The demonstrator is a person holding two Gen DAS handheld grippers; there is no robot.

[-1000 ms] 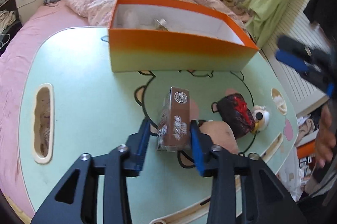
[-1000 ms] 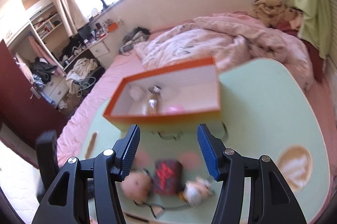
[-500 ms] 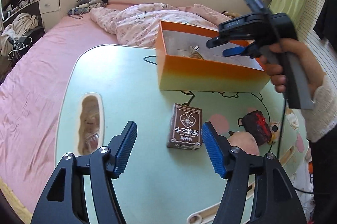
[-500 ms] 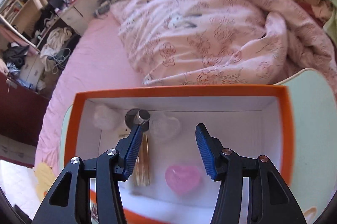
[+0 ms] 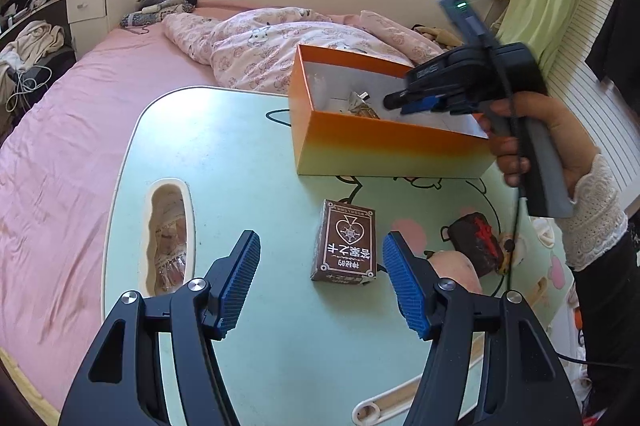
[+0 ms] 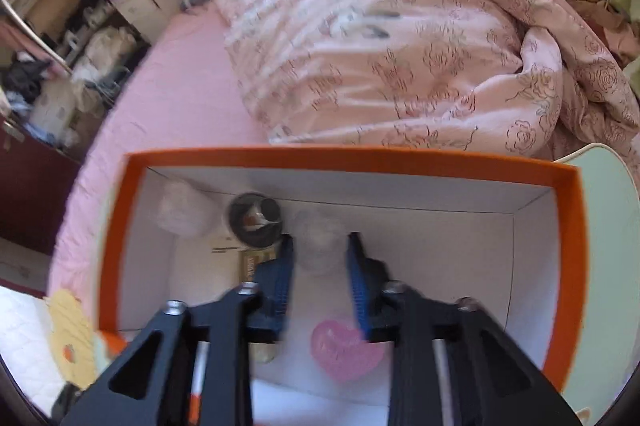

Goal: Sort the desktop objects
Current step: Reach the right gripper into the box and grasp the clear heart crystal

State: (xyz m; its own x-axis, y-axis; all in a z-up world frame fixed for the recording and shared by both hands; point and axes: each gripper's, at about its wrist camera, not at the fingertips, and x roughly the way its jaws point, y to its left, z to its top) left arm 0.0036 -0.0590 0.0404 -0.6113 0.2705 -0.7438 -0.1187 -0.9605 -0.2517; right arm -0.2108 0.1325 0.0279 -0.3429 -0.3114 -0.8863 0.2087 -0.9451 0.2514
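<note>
A brown playing-card box [image 5: 344,242] lies flat on the pale green table [image 5: 224,154]. It sits just beyond my left gripper [image 5: 320,238], which is open and does not touch it. An orange box [image 5: 384,146] with a white inside stands at the table's far side. A hand holds my right gripper [image 5: 394,101] over it, pointing down into it. In the right wrist view the jaws of my right gripper [image 6: 320,240] are closing, nearly together, with nothing between them. Below lie a dark-capped bottle [image 6: 256,222], a pink heart [image 6: 344,350] and clear pieces [image 6: 182,210].
A dark red-and-black pouch [image 5: 476,240] and a small white figurine [image 5: 516,250] lie on the table to the right of the card box. A handle cut-out [image 5: 168,234] opens near the table's left edge. A pink bed with a quilt [image 6: 400,58] lies behind.
My left gripper let go of the card box, which now lies flat, and drew back open. My right gripper swung over the orange box, tipped down into it, and its jaws came together.
</note>
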